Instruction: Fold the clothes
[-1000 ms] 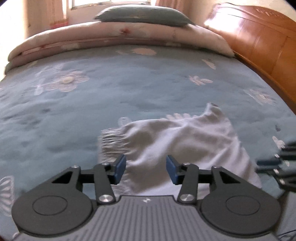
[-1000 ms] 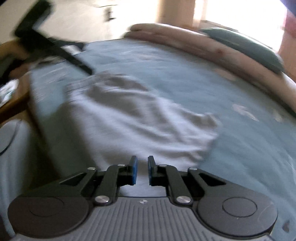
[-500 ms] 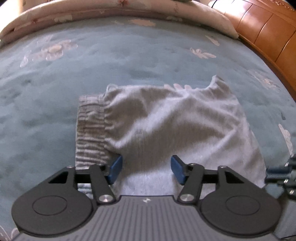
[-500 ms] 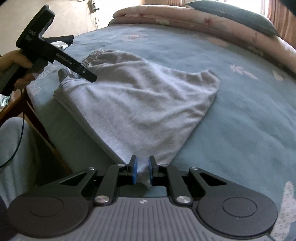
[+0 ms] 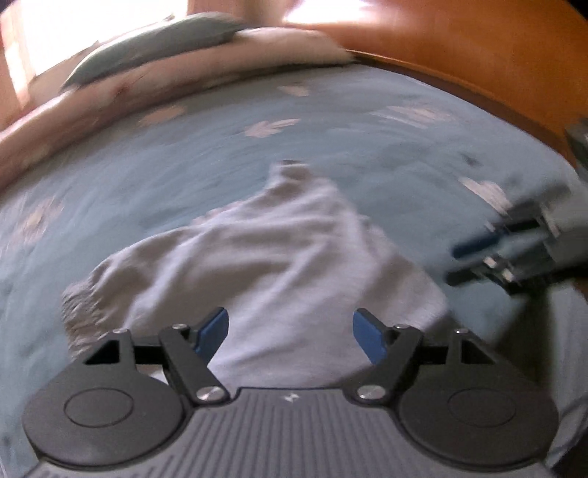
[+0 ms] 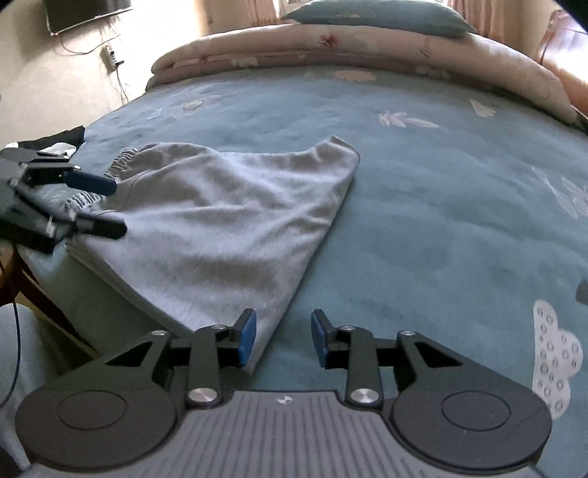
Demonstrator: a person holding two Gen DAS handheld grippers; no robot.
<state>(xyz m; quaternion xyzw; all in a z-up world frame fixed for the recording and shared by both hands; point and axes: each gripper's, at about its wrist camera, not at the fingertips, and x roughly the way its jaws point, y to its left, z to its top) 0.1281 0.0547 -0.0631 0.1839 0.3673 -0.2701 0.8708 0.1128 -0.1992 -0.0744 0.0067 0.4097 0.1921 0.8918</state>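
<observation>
A grey garment (image 6: pixel 220 220) with a gathered elastic waistband (image 6: pixel 121 161) lies folded flat on the blue floral bedspread (image 6: pixel 441 220), close to the bed's near edge. My right gripper (image 6: pixel 283 336) hovers over the garment's near corner. Its jaws are opening, and the cloth tip lies beside the left pad (image 6: pixel 247 332), unpinched. My left gripper (image 5: pixel 290 334) is over the garment (image 5: pixel 275 250) with its jaws opening wide and only cloth below them. In the right wrist view the left gripper (image 6: pixel 106 206) sits at the waistband end. The right gripper (image 5: pixel 477 257) shows blurred in the left wrist view.
A rolled pink quilt (image 6: pixel 349 55) with a teal pillow (image 6: pixel 375 16) lines the far side of the bed. A wooden headboard (image 5: pixel 477 66) runs along one side. A dark item (image 6: pixel 58 141) lies at the bed's left edge, beyond which the mattress drops off.
The right jaws have come apart and let go of the garment's corner. The left jaws have spread wider, and the left gripper has swung sideways and rolled, blurring its view.
</observation>
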